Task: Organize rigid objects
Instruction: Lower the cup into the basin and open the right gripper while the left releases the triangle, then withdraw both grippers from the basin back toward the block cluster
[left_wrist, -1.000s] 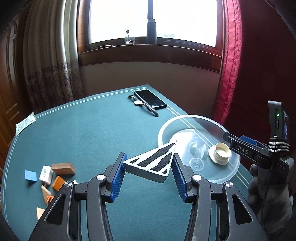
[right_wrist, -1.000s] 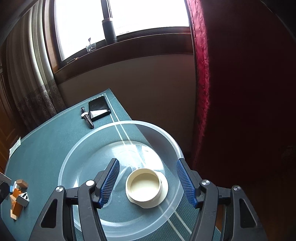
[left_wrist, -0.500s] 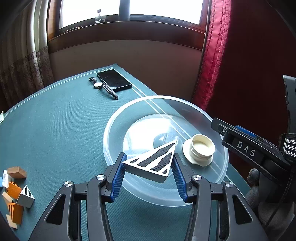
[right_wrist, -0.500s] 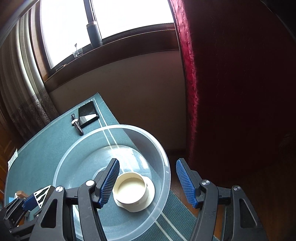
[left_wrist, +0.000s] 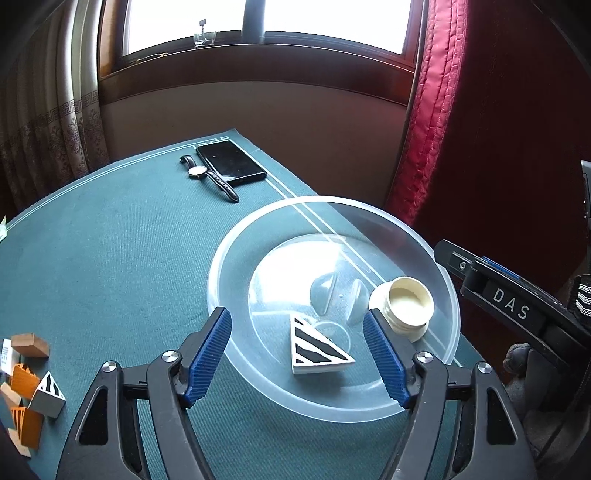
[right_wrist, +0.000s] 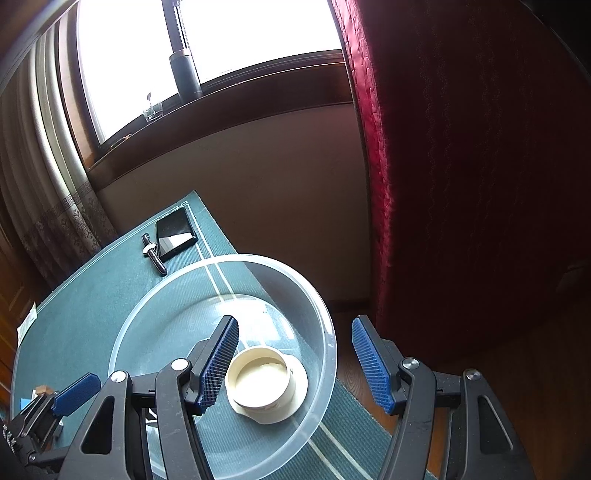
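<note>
1. Left tool: jaws opening, nothing pinched; striped wedge lies in the clear bowl.
2. Right tool: spread, empty, apparently above the cream jar.

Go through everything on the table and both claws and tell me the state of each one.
Left claw: jaws opening, nothing gripped.
Right claw: open, empty.
Zebra-striped triangular block: lying flat inside the bowl.
Clear plastic bowl: upright on the green table.
Cream lid: in the bowl, open side up.
Phone: screen dark.
Wristwatch: unbuckled, lying flat beside the phone.
Small blocks: loose at the table's left edge.
</note>
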